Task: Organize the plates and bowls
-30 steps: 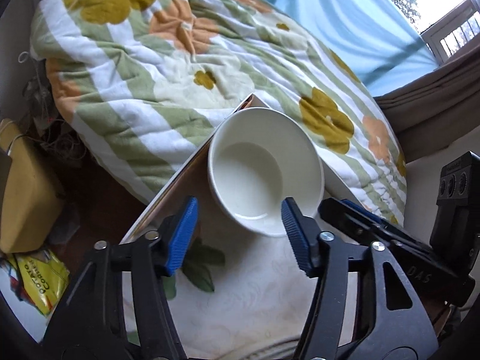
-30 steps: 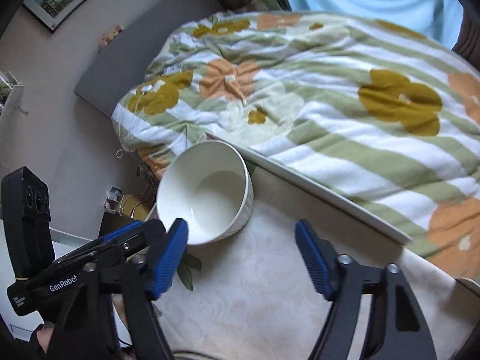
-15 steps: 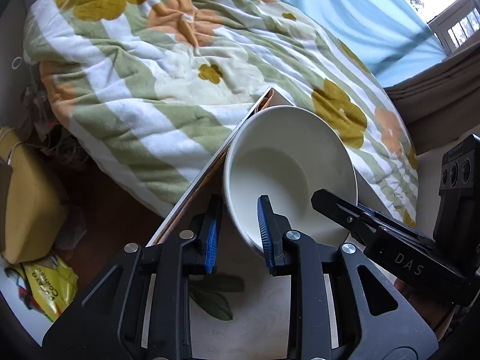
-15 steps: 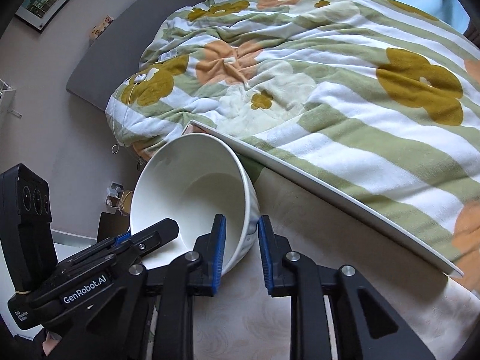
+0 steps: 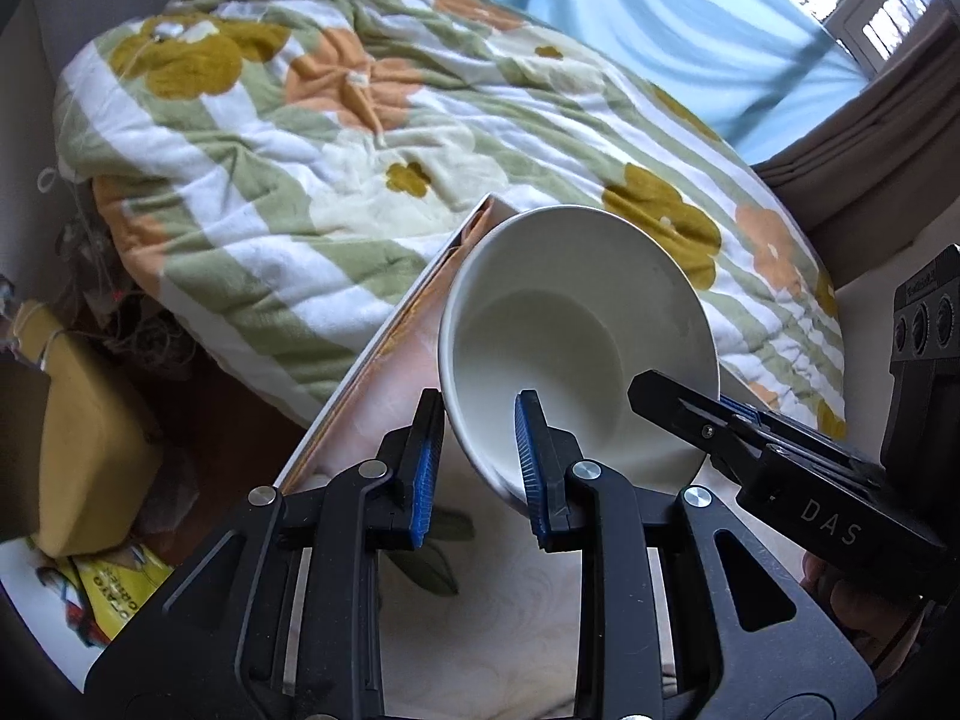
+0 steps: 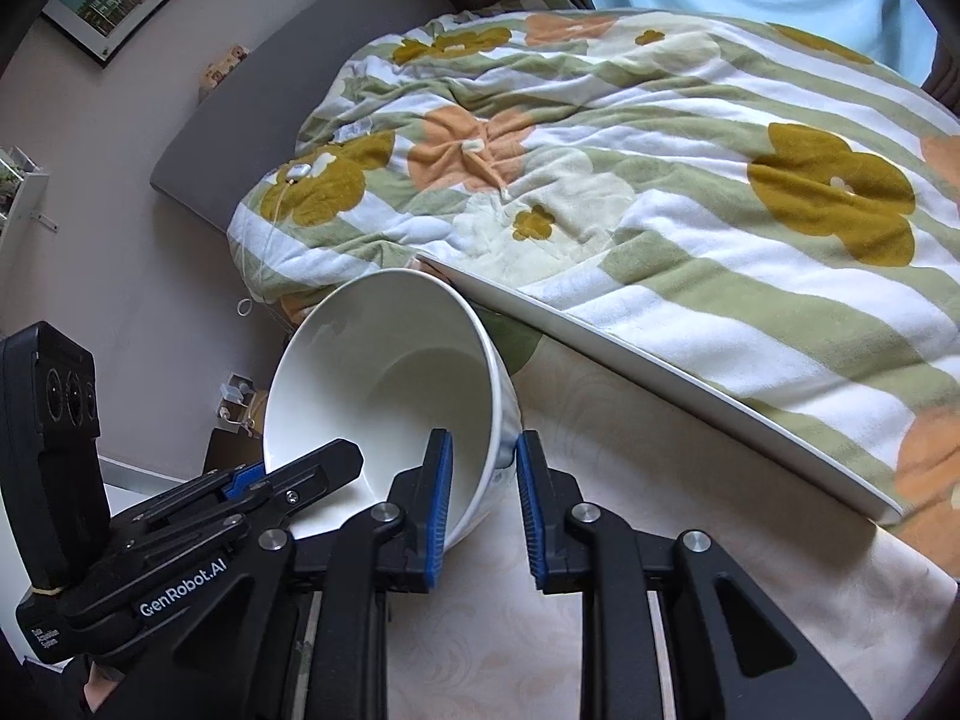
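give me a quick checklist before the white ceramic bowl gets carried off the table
1. Left gripper shut on the rim of the white ceramic bowl: ok; its jaws have just been closing, one pad inside the wall, one outside.
2. Right gripper shut on the opposite rim: ok, closed the same way.
3. Bowl level: not ok, it tilts away from both cameras.
4. Bowl empty: ok.
5. Bowl clear of the cream patterned tabletop: cannot tell.
6. Floral striped quilt beyond the table edge: ok, apart from the bowl.

We see a glossy, smooth white ceramic bowl (image 5: 576, 336), a soft quilted cloth floral blanket (image 5: 312, 168), and ribbed blue rubbery pads (image 6: 441, 498) on matt black plastic.
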Demonstrator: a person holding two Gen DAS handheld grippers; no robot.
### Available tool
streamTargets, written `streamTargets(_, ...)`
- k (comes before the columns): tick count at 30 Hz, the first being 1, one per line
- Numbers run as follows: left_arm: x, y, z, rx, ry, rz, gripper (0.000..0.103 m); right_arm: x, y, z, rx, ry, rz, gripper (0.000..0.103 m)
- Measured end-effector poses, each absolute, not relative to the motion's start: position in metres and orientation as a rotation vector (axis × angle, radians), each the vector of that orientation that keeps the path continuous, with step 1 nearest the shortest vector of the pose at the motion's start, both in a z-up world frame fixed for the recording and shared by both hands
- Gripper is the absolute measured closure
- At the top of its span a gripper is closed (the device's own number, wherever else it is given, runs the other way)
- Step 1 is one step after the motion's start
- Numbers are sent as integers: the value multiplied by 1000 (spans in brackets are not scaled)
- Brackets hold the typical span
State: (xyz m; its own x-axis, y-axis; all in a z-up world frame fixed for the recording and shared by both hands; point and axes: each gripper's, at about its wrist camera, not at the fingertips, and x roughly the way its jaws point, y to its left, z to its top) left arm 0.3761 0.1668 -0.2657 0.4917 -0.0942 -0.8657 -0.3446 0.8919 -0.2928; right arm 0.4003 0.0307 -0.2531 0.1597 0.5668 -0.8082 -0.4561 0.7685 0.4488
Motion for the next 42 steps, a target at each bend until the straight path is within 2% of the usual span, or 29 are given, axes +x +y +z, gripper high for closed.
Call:
streamTargets(10,317,88,-186,-373,949,122,81,339,-35,-186,140,1072,728,83)
streamTargets(20,233,-47,-133,-304,894,-11,81,243,-161,-133,155,989,625,83)
streamTargets(26,195,-126,-135,-284,922,-100,81,191,-240,-126,159,979,544,83)
streamTargets(33,174,-201,-160,-247,1040,-230,81,148,-312,-142,191,1029,418,83)
streamTargets(42,174,-242,-208,-180,1210,-284,81,129,-353,-192,236,1145,325,83)
